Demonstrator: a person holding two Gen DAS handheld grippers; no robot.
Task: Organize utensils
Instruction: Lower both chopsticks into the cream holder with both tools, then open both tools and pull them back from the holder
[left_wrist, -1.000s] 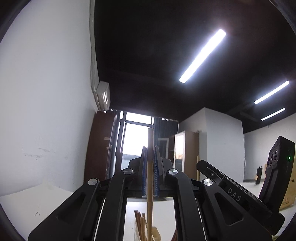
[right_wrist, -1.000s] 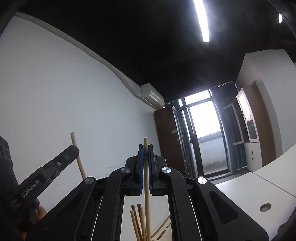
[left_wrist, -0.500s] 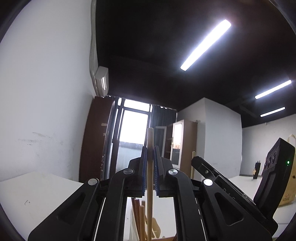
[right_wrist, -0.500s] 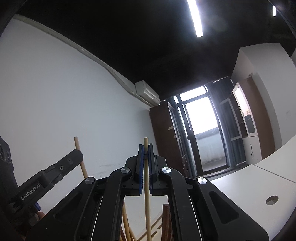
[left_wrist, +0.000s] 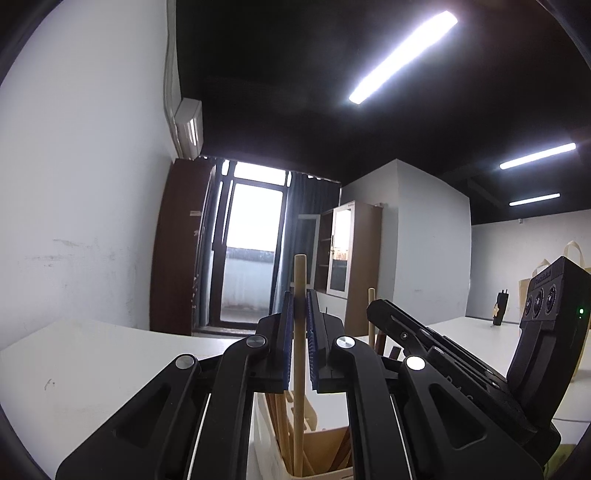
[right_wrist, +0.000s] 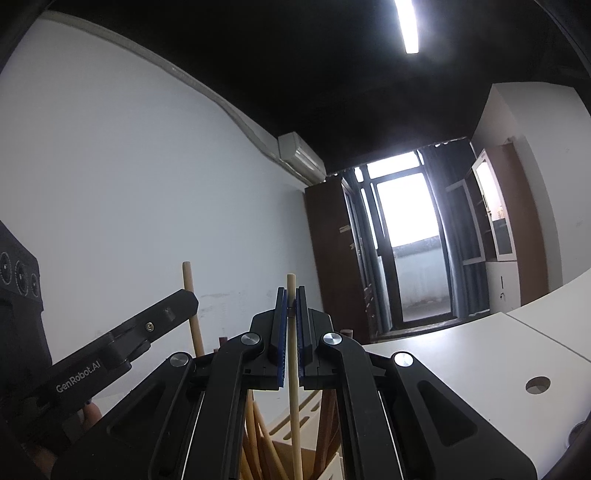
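Note:
My left gripper (left_wrist: 300, 306) is shut on a pale wooden chopstick (left_wrist: 299, 369), held upright; its lower end reaches into a cream utensil holder (left_wrist: 271, 446) that holds several wooden sticks. My right gripper (right_wrist: 290, 306) is shut on another pale chopstick (right_wrist: 293, 387), upright, its lower end down among several sticks in the same holder (right_wrist: 332, 465). The right gripper (left_wrist: 436, 354) shows at the right of the left wrist view, and the left gripper (right_wrist: 122, 347) with its chopstick (right_wrist: 192, 302) at the left of the right wrist view.
The holder stands on a white table (left_wrist: 92, 369) with a round cable hole (right_wrist: 537, 385). A white wall (right_wrist: 129, 203) runs along the left. A dark cabinet (left_wrist: 177, 251) and a balcony door (left_wrist: 251, 251) stand behind the table.
Both grippers have tilted down and lowered with their chopsticks. The holder and table have come into view, and the chopsticks' lower ends now reach into the holder.

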